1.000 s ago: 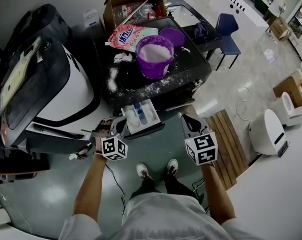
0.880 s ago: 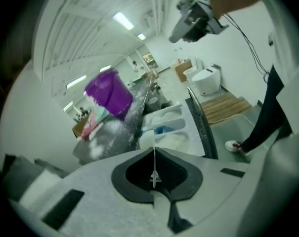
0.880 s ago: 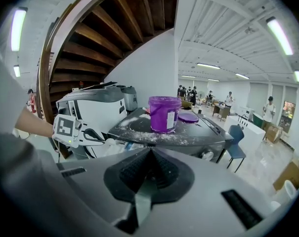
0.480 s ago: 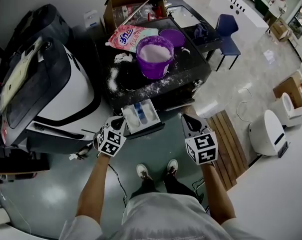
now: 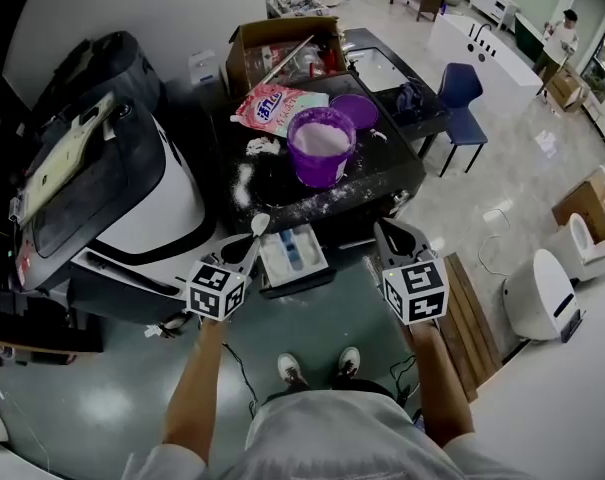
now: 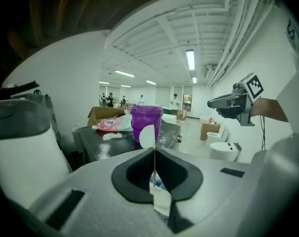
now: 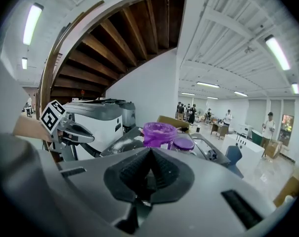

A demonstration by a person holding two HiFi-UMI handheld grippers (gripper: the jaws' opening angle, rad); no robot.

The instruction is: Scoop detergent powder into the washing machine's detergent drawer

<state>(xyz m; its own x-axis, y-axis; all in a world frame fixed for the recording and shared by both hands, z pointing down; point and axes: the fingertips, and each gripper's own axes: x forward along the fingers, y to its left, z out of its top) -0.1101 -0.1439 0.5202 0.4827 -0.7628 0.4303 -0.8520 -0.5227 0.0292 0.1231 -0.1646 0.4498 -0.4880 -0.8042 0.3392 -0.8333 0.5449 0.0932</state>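
1. Left tongs (image 5: 247,249) are clenched on the spoon (image 5: 259,225) handle; right tongs (image 5: 386,231) are pressed together, empty.
2. The drawer (image 5: 293,255) lies open between them.
3. The powder bucket (image 5: 322,146) stands far on the tabletop (image 5: 272,190); the thin handle could twist when loaded, spilling powder.

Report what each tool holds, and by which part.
Left tool: shut on the white scoop by its thin handle, bowl free above the jaws. Right tool: shut, holding nothing.
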